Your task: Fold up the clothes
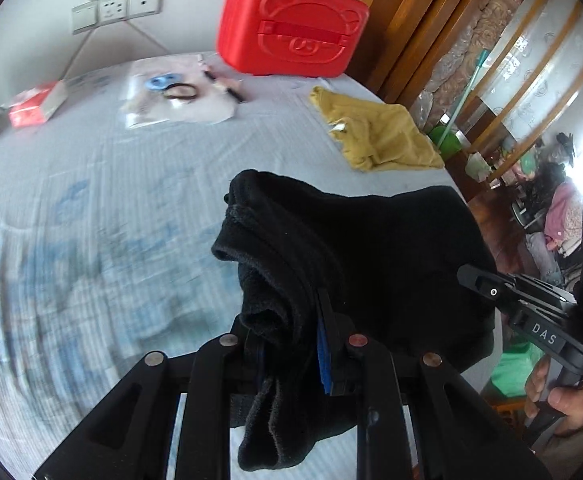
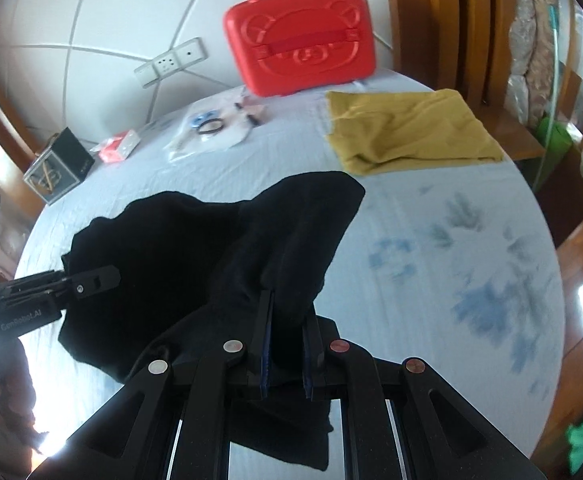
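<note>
Left gripper (image 1: 291, 344) clamped on an edge of the black garment (image 1: 371, 248), frame centre, fabric bunched between near-closed fingers. Right gripper (image 2: 287, 344) pinches another fold, narrow gap. Garment hangs above the pale blue bedsheet (image 2: 431, 208). Yellow cloth (image 2: 407, 128) and red case (image 2: 303, 48) lie toward the upper right.

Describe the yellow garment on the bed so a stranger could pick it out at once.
Start at the red case standing at the bed's far end, by the wall. Just to its right and nearer the camera lies the yellow garment, flat and loosely folded. It is the only yellow cloth; the other garment, the black one, is held up by both grippers.
</note>
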